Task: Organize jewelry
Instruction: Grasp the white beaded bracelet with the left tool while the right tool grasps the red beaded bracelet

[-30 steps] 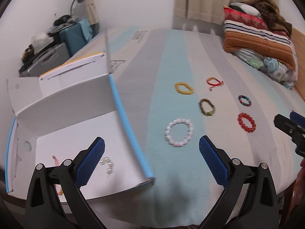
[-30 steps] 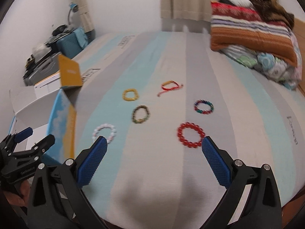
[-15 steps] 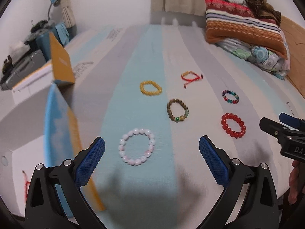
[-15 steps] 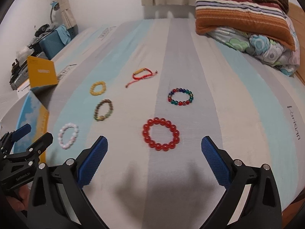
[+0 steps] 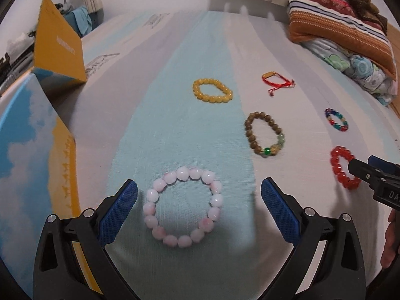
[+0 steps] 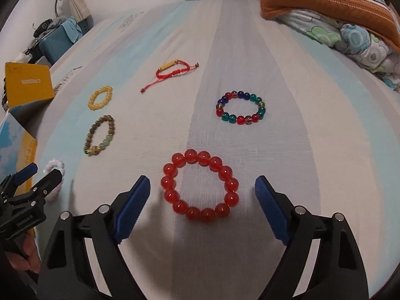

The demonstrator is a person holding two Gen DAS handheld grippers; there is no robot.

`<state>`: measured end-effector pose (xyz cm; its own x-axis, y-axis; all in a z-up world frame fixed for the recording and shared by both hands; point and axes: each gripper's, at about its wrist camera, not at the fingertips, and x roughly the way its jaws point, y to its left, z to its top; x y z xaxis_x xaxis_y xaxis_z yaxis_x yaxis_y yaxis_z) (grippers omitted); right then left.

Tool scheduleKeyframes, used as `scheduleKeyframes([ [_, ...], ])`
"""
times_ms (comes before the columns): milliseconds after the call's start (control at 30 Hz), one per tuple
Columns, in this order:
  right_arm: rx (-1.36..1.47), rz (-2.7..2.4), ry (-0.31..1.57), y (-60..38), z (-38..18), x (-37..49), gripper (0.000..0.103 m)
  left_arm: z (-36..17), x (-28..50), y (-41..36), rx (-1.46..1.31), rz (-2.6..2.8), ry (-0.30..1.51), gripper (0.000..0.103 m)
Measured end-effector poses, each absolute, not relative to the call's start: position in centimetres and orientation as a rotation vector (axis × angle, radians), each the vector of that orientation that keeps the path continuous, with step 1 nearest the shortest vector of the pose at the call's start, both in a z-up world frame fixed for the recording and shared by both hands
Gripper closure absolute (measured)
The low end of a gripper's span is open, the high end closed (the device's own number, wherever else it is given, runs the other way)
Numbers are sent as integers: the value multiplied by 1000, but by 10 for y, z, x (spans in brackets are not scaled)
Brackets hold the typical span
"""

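Several bracelets lie on the striped bedsheet. My left gripper [image 5: 198, 206] is open and empty, its fingers on either side of a pink-white bead bracelet [image 5: 150, 196] just ahead. My right gripper [image 6: 202, 197] is open and empty, straddling a red bead bracelet [image 6: 167, 182], which also shows in the left wrist view [image 5: 336, 161]. Further off lie a yellow bead bracelet [image 5: 200, 91], a brown bracelet with green beads [image 5: 250, 132], a red cord bracelet [image 5: 268, 78] and a multicoloured bead bracelet [image 6: 225, 100]. The open box [image 5: 22, 130] stands at the left.
The box has a blue-sky wall and an orange flap [image 5: 57, 45] sticking up. Folded striped and floral bedding [image 5: 345, 30] is piled at the far right. A teal suitcase [image 6: 55, 42] and clutter stand beyond the bed's left edge.
Both grippers moved forward and down toward the bed. The left swung right, away from the box, onto the pink-white bracelet; the right closed in on the red bracelet. Both stayed open.
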<state>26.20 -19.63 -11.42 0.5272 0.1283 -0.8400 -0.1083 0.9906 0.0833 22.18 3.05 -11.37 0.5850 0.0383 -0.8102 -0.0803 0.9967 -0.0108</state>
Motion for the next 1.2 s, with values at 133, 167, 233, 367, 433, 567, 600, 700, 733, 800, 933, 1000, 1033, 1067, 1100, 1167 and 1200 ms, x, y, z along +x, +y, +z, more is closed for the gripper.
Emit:
scheduleKeyframes([
  [133, 17, 137, 1018, -196, -125, 269, 28, -130, 230, 35, -53, 69, 981, 12],
  [167, 17, 139, 1020, -196, -128, 271, 28, -131, 230, 36, -53, 69, 979, 12],
  [233, 24, 146, 1020, -196, -130, 272, 30, -133, 229, 35, -45, 70, 971, 12],
  [367, 20, 155, 1034, -193, -134, 273, 49, -133, 226, 38, -73, 57, 971, 36],
  [433, 39, 151, 1040, -194, -136, 273, 54, -131, 225, 38, -74, 41, 979, 49],
  [567, 72, 145, 1058, -198, -135, 272, 73, -129, 223, 41, -77, 5, 1003, 80],
  [600, 79, 150, 1067, -197, -134, 272, 78, -128, 222, 42, -79, -2, 1010, 83],
  [700, 85, 158, 1067, -197, -129, 270, 85, -124, 220, 41, -83, -23, 1024, 83],
  [733, 89, 159, 1062, -197, -127, 269, 90, -123, 220, 40, -79, -27, 1025, 83],
  [800, 90, 153, 1045, -198, -122, 267, 90, -119, 217, 39, -79, -36, 1020, 83],
  [933, 83, 159, 1045, -196, -117, 266, 91, -113, 214, 37, -75, -38, 1019, 83],
  [1000, 88, 159, 1040, -198, -114, 264, 91, -110, 213, 37, -77, -39, 1018, 83],
  [1033, 92, 160, 1040, -198, -113, 263, 91, -108, 212, 37, -75, -37, 1018, 83],
  [1067, 98, 160, 1038, -199, -111, 261, 91, -106, 211, 36, -72, -34, 1020, 83],
  [1100, 100, 160, 1037, -200, -110, 259, 91, -104, 210, 36, -72, -33, 1022, 83],
  [1167, 98, 157, 1034, -201, -105, 256, 91, -101, 209, 35, -67, -25, 1027, 83],
  [1200, 98, 156, 1032, -201, -103, 255, 91, -98, 208, 36, -71, -25, 1027, 83],
])
